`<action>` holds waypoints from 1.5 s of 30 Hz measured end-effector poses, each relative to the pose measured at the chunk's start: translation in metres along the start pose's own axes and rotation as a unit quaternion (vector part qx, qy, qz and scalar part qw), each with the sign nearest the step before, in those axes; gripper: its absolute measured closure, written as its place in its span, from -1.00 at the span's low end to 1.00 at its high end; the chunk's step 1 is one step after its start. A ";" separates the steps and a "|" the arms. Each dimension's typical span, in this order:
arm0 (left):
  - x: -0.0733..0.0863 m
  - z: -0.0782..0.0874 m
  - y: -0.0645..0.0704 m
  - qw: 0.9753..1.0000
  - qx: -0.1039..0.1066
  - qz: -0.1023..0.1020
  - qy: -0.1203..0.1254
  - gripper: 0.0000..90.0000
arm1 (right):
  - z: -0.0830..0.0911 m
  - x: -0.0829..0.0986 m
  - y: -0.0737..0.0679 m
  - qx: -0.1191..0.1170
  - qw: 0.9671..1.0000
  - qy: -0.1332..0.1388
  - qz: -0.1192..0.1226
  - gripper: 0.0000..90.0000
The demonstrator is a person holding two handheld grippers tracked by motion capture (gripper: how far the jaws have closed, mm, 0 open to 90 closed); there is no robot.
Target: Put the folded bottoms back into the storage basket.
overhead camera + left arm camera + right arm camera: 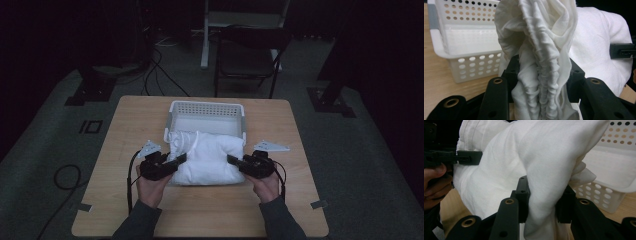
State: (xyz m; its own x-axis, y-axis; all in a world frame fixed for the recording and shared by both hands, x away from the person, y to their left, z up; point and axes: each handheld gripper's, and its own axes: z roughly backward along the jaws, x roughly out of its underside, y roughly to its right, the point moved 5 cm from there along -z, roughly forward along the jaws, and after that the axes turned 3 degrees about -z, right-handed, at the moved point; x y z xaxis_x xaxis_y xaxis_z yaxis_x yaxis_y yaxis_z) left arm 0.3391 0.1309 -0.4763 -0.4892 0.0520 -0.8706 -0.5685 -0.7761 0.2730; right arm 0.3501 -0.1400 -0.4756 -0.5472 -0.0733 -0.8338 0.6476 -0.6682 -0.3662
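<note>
No brand, label or printed wording can be read on anything at the table. One mark stands on the floor (60, 130) left of the table (125, 145): a pale outlined sign (90, 126) shaped like the figures "10", seen at a slant and in dim light, so the reading is uncertain. The white cloth (207, 157) carries no tag or print. The white basket (206, 107) bears rows of round holes and no lettering. The black jaws in both gripper views bear brass-ringed holes and no markings.
</note>
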 end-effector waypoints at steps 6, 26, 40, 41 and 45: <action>-0.008 0.000 0.000 1.000 0.000 -0.002 0.004 0.27 | 0.000 -0.006 0.001 0.000 1.000 0.006 -0.002 0.54; -0.022 0.000 -0.003 1.000 -0.004 0.005 0.015 0.28 | -0.002 -0.025 0.001 0.002 1.000 0.017 0.003 0.54; -0.037 -0.005 -0.013 1.000 -0.006 0.007 0.012 0.28 | -0.009 -0.040 0.004 0.003 1.000 0.022 0.003 0.54; -0.038 -0.006 -0.013 1.000 -0.006 0.006 0.012 0.28 | -0.010 -0.041 0.005 0.003 1.000 0.023 0.003 0.54; -0.044 -0.008 -0.015 1.000 -0.009 0.006 0.013 0.28 | -0.012 -0.046 0.007 0.005 1.000 0.025 -0.002 0.54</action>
State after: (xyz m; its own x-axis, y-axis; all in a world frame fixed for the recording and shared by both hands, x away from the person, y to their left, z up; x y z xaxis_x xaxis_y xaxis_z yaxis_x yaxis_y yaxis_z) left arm 0.3743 0.1356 -0.4453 -0.4782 0.0258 -0.8779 -0.5504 -0.7877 0.2767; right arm 0.3860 -0.1322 -0.4448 -0.5228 -0.0344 -0.8518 0.6399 -0.6760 -0.3655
